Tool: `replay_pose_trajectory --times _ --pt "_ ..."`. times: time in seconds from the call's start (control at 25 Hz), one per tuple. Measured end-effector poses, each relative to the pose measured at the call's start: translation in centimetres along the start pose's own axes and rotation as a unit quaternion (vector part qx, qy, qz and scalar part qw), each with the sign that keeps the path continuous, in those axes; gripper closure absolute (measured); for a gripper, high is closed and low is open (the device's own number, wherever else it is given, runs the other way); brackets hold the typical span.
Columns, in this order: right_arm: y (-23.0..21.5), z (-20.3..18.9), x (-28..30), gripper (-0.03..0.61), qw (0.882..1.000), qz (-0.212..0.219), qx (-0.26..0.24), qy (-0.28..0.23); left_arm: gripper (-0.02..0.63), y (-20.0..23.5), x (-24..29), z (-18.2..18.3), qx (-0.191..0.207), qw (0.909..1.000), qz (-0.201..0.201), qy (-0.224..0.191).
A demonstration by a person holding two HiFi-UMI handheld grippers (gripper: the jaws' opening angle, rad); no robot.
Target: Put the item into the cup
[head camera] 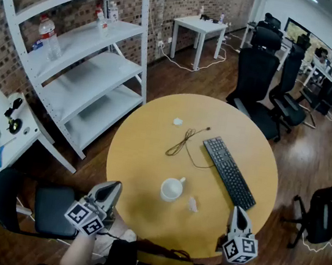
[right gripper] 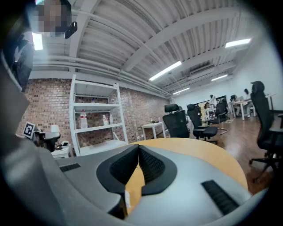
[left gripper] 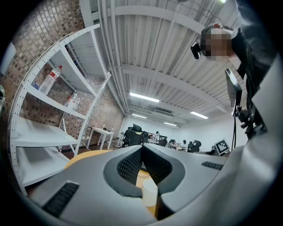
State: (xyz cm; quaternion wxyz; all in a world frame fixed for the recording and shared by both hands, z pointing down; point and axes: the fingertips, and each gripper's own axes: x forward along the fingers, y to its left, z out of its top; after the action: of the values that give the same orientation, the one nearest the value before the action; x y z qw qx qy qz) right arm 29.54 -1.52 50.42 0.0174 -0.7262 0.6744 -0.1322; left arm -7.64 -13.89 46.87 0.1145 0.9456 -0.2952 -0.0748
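A white cup point(head camera: 172, 189) stands upright on the round yellow table point(head camera: 150, 157), near its front edge. Just right of the cup lies a small crumpled white item point(head camera: 192, 204). My left gripper point(head camera: 115, 185) is at the table's front left rim, left of the cup, jaws shut and empty. In the left gripper view the cup point(left gripper: 149, 193) shows low behind the closed left gripper point(left gripper: 142, 146). My right gripper point(head camera: 236, 210) hangs at the front right rim, right of the item, shut with nothing in it. The right gripper point(right gripper: 138, 146) has its tips together in its own view.
A black keyboard point(head camera: 229, 171) lies on the table's right half, a thin cable point(head camera: 184, 142) at the middle, and another small white scrap point(head camera: 178, 122) farther back. White shelving point(head camera: 83, 67) with bottles stands to the left; office chairs point(head camera: 257, 81) stand behind the table.
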Motion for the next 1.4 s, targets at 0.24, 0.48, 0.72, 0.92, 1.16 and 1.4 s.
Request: replay_pose_trajectory --times 0.24,0.48,0.72,0.92,1.16,1.4 --pt "1.9 0.0 1.8 0.495 0.999 0.027 -0.025 0.007 0.618 -0.3 0.2 0.1 -0.002 1.0 -0.005 -0.004" --pt "4.1 -4.2 5.3 0.382 0.991 0.072 -0.066 0.093 0.618 0.1 -0.6 0.5 -0.014 0.9998 -0.003 -0.016" --pt "6.2 -9.2 7.2 0.382 0.974 0.119 -0.091 0.169 0.618 0.7 -2.2 0.1 -0.013 0.9998 0.015 -0.004" --pt "7.7 -13.1 8.2 0.382 0.952 0.137 -0.15 0.231 0.618 1.5 -3.9 0.0 -0.019 0.9989 0.043 -0.003" --pt "6.9 -17.7 9.1 0.328 0.928 0.112 -0.193 0.298 0.618 2.2 -6.1 -0.4 -0.03 0.9971 0.07 0.001" --pt "6.9 -20.2 9.9 0.328 0.915 0.113 -0.193 0.335 0.618 2.8 -7.7 -0.6 -0.034 0.9952 0.091 0.007"
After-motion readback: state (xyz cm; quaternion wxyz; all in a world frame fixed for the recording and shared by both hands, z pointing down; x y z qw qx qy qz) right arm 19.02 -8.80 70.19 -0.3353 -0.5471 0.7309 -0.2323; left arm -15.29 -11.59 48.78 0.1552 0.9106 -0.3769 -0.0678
